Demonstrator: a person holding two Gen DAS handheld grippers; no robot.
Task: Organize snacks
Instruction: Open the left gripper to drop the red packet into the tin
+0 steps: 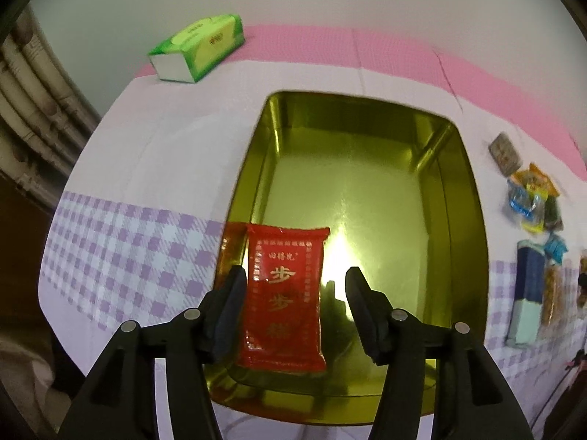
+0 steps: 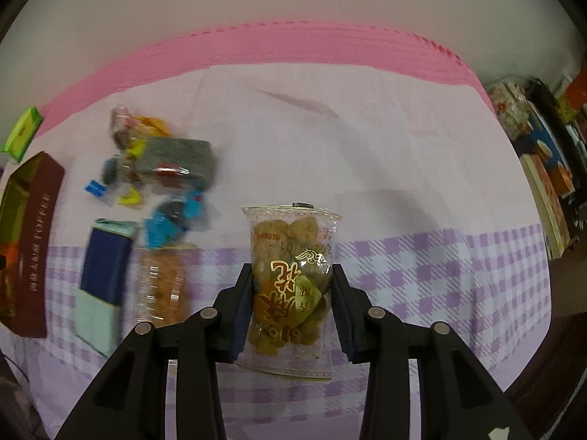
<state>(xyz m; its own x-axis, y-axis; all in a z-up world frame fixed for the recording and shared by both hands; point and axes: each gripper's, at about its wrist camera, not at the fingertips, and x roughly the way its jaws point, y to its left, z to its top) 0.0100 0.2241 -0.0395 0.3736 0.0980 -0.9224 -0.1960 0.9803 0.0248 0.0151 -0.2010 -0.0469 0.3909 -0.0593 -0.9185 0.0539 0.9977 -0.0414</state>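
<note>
Our left gripper (image 1: 295, 306) stands wide, the red snack packet (image 1: 284, 300) lying loose between its fingers, against the left one, inside the gold tin (image 1: 462, 198). Our right gripper (image 2: 292, 308) pinches a clear bag of fried snacks (image 2: 291, 286) between its fingers; the remaining snack pile (image 2: 154, 183) sits ahead to their left.

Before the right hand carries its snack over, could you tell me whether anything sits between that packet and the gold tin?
Yes: the clear packet of fried snacks in the right gripper has the pile of loose snacks and a dark blue box lying between it and the gold tin at the left edge.
</note>
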